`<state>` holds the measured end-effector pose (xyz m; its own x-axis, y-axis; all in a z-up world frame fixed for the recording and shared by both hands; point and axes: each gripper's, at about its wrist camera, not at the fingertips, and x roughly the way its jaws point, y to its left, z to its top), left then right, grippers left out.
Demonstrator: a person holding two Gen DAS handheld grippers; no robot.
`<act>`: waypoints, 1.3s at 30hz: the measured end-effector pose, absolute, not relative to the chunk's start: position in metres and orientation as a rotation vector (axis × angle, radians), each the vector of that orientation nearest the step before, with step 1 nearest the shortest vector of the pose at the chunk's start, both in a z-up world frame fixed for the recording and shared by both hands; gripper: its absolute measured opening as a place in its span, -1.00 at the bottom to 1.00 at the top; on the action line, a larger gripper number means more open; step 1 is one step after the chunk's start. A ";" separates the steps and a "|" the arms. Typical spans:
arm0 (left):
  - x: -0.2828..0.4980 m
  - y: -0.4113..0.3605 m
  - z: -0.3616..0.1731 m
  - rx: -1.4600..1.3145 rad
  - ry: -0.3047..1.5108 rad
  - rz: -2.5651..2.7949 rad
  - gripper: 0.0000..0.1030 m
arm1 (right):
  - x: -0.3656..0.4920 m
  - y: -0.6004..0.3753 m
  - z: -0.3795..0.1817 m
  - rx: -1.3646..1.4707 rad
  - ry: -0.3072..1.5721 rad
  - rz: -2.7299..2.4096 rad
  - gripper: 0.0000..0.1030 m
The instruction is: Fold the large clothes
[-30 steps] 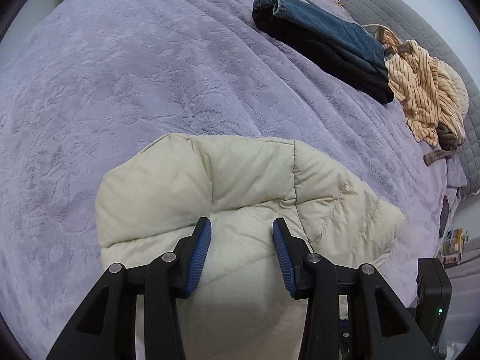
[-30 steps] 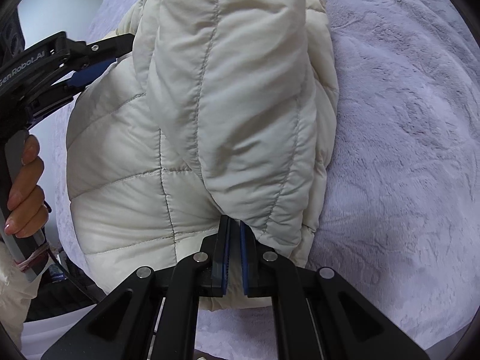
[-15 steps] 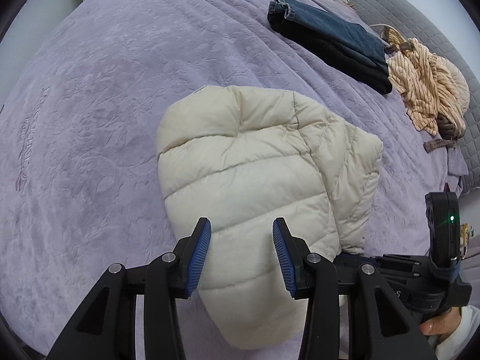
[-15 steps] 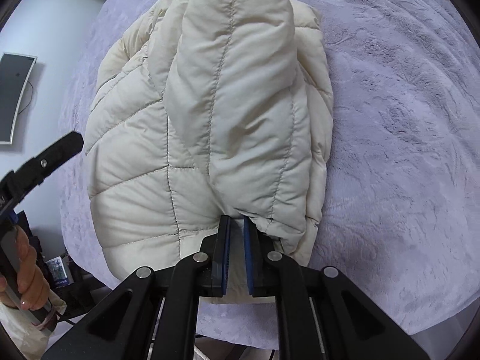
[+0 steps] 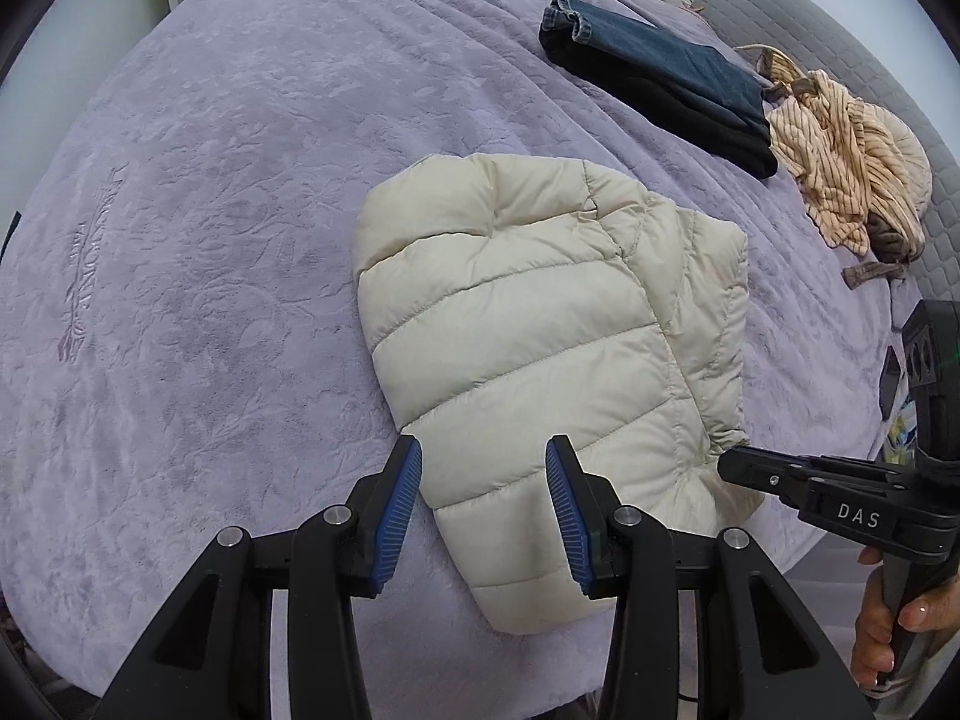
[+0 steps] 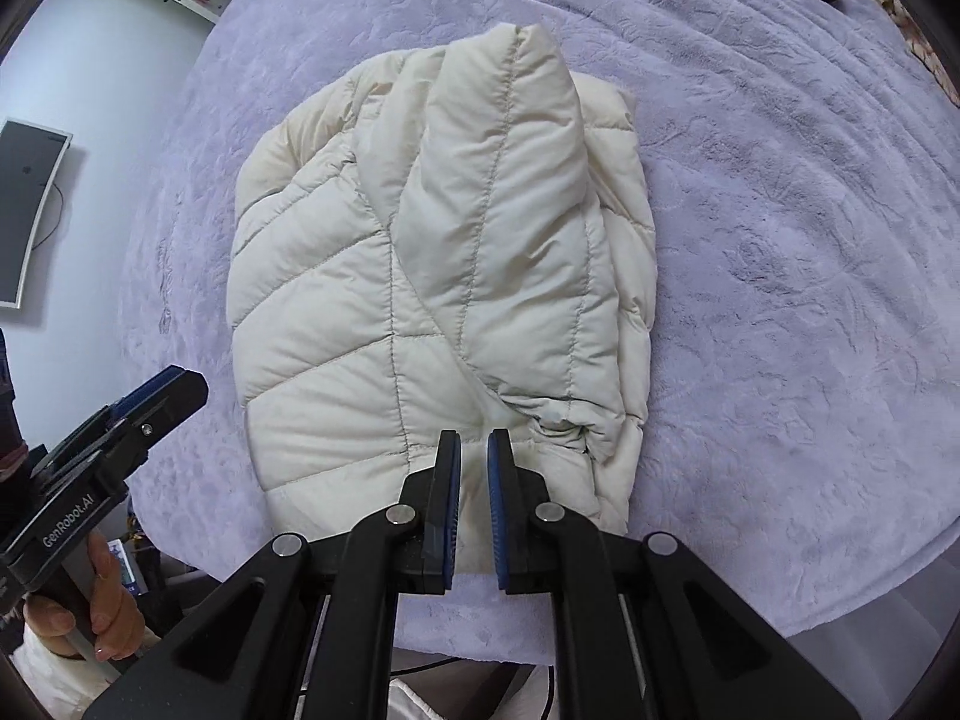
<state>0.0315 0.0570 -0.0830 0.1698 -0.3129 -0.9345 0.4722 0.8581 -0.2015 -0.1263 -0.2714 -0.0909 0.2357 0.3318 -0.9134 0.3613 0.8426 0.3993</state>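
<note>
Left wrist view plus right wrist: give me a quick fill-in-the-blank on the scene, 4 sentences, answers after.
1. The folded cream puffer jacket lies on a ____ bedspread.
2. The left gripper holds ____ between its open fingers.
3. The folded jeans rest on top of a ____ garment.
4. Beside the jeans, near the grey headboard, lies an unfolded ____ shirt.

Missing words: purple; nothing; black; striped

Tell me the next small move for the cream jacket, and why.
Probably move on to the striped garment. The puffer jacket lies folded on the purple bedspread, and the left gripper and right gripper both hang clear of it, empty.
</note>
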 end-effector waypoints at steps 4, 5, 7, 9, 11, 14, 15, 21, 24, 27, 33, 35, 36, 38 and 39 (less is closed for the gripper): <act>0.024 0.065 -0.070 0.128 1.270 -0.519 -0.05 | -0.126 -0.268 -0.076 0.596 1.347 -0.018 -0.80; 0.022 0.067 -0.067 0.123 1.269 -0.507 0.08 | -0.126 -0.267 -0.072 0.591 1.347 -0.019 -0.80; 0.017 0.072 -0.059 0.111 1.245 -0.477 0.59 | -0.126 -0.264 -0.065 0.588 1.340 -0.016 -0.80; 0.013 0.075 -0.051 0.111 1.219 -0.455 0.59 | -0.128 -0.261 -0.056 0.569 1.326 -0.018 -0.80; 0.009 0.078 -0.045 0.100 1.220 -0.436 0.59 | -0.128 -0.253 -0.047 0.536 1.314 -0.028 -0.46; 0.001 0.082 -0.035 0.074 1.212 -0.403 0.59 | -0.136 -0.249 -0.030 0.499 1.262 -0.026 0.88; -0.002 0.083 -0.031 0.068 1.205 -0.391 0.59 | -0.137 -0.248 -0.023 0.475 1.248 -0.024 0.88; -0.026 0.085 -0.009 0.054 1.184 -0.311 1.00 | -0.148 -0.246 0.012 0.384 1.209 -0.029 1.00; -0.037 0.083 0.001 0.074 1.172 -0.270 1.00 | -0.154 -0.245 0.023 0.362 1.192 -0.028 1.00; -0.046 0.081 0.007 0.121 1.147 -0.220 1.00 | -0.161 -0.243 0.031 0.349 1.180 -0.036 1.00; -0.060 0.084 0.017 0.104 1.139 -0.213 1.00 | -0.171 -0.241 0.046 0.324 1.149 -0.060 1.00; -0.063 0.085 0.019 0.099 1.143 -0.207 1.00 | -0.172 -0.241 0.050 0.317 1.145 -0.064 1.00; -0.064 0.085 0.019 0.097 1.145 -0.206 1.00 | -0.173 -0.241 0.051 0.313 1.141 -0.064 1.00; -0.066 0.086 0.021 0.086 1.153 -0.207 1.00 | -0.175 -0.241 0.055 0.307 1.132 -0.066 1.00; -0.067 0.086 0.022 0.083 1.157 -0.207 1.00 | -0.176 -0.240 0.056 0.305 1.129 -0.067 1.00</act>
